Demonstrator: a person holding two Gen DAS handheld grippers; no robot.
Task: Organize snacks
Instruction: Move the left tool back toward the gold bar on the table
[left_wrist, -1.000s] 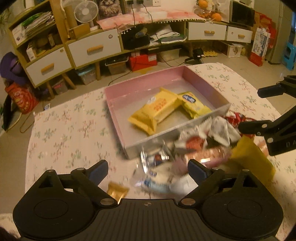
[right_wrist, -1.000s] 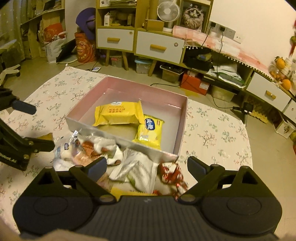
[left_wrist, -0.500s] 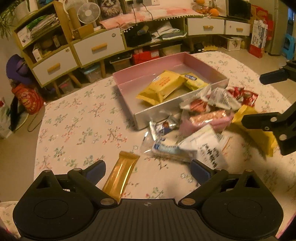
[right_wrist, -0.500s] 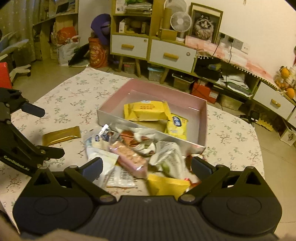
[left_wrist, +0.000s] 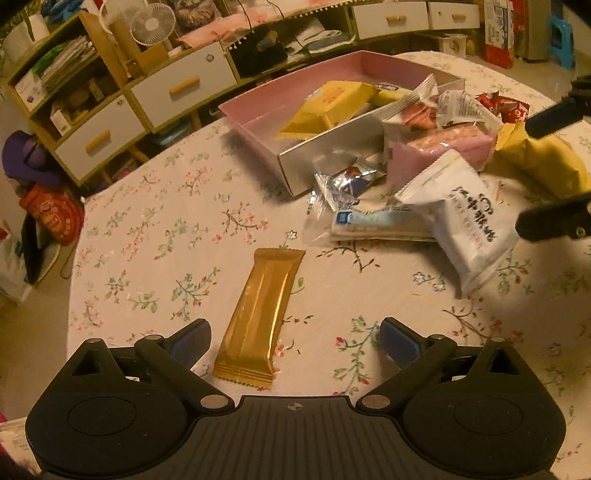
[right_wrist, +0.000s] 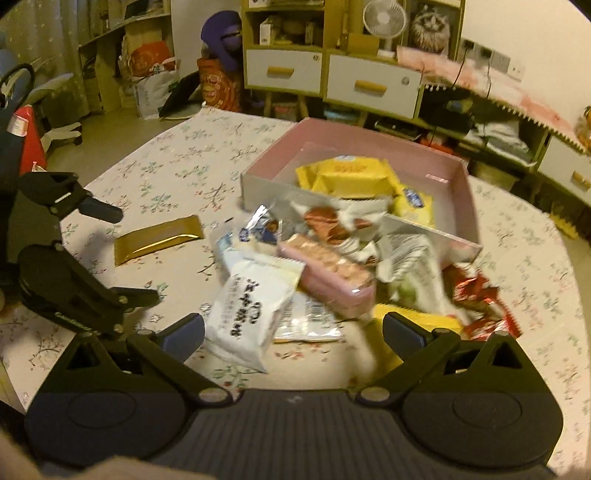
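A pink box (left_wrist: 258, 114) (right_wrist: 436, 162) on the floral tablecloth holds yellow snack packs (left_wrist: 332, 103) (right_wrist: 351, 177). A heap of snacks lies in front of it: a white pack (left_wrist: 469, 218) (right_wrist: 251, 306), a pink pack (left_wrist: 443, 147) (right_wrist: 328, 269), a red wrapper (right_wrist: 476, 299) and a yellow bag (left_wrist: 543, 162). A gold bar (left_wrist: 258, 314) (right_wrist: 159, 238) lies apart. My left gripper (left_wrist: 295, 341) is open over the gold bar's near end. My right gripper (right_wrist: 293, 332) is open, with the white pack's near end between its fingers.
Drawer cabinets (left_wrist: 184, 81) (right_wrist: 369, 81) and a fan (right_wrist: 382, 16) stand beyond the table. The right gripper shows at the right edge of the left wrist view (left_wrist: 550, 221). The table's edge (left_wrist: 74, 258) runs along the left.
Both grippers have pulled back from the box and the heap. The gold bar, near the left finger before, now lies between the left gripper's fingers. Both stay open.
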